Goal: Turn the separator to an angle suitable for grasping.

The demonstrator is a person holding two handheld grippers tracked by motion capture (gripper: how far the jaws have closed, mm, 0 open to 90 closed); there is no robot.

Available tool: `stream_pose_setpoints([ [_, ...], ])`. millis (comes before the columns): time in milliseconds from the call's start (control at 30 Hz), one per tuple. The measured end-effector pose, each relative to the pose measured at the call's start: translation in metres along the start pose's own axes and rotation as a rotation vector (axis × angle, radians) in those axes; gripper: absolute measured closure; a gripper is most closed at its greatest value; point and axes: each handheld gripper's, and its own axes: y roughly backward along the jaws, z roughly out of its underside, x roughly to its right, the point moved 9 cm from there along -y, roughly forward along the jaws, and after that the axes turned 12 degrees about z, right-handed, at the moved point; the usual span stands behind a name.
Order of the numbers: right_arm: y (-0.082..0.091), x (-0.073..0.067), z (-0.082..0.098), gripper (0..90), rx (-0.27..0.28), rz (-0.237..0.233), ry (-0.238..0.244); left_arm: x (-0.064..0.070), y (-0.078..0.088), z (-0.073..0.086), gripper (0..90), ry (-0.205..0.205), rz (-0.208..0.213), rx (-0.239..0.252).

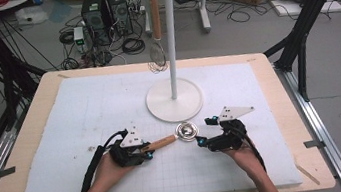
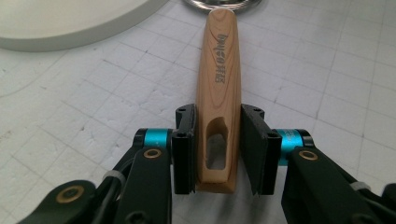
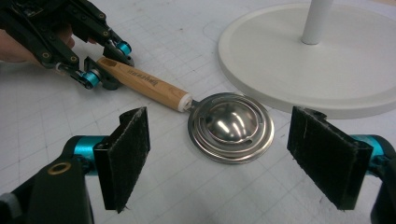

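Left gripper (image 2: 217,149) clamps the ladle (image 3: 205,112) by its handle end, flat on the worktop (image 1: 86,118); right gripper (image 3: 229,158) stands wide around the bowl, likely to steady it.

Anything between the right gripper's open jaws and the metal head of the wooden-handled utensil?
Nothing: in the right gripper view, bare white mat lies between the right gripper and the metal head.

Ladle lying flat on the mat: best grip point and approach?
Grip the wooden handle near its slotted end, coming in level along its axis, jaws on its two long sides. It's straight and narrow; the steel bowl is wide, domed and slick. The left gripper already straddles that end.
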Motion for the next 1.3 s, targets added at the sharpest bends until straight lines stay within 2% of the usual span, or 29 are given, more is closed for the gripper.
stream_pose_setpoints([
  [500, -0.004, -0.008, -0.001, 20.4, -0.01, -0.023, 0.022, 0.003, 0.009, -0.006, 68.8, 0.0, -0.001, 0.018],
  [800, -0.013, -0.017, -0.002, 20.8, -0.04, -0.046, 0.065, 0.004, 0.012, -0.008, 68.7, 0.005, 0.006, 0.034],
  [1300, -0.025, -0.034, -0.009, 23.2, -0.071, -0.102, 0.145, 0.012, 0.02, -0.009, 68.7, -0.002, 0.019, 0.021],
])
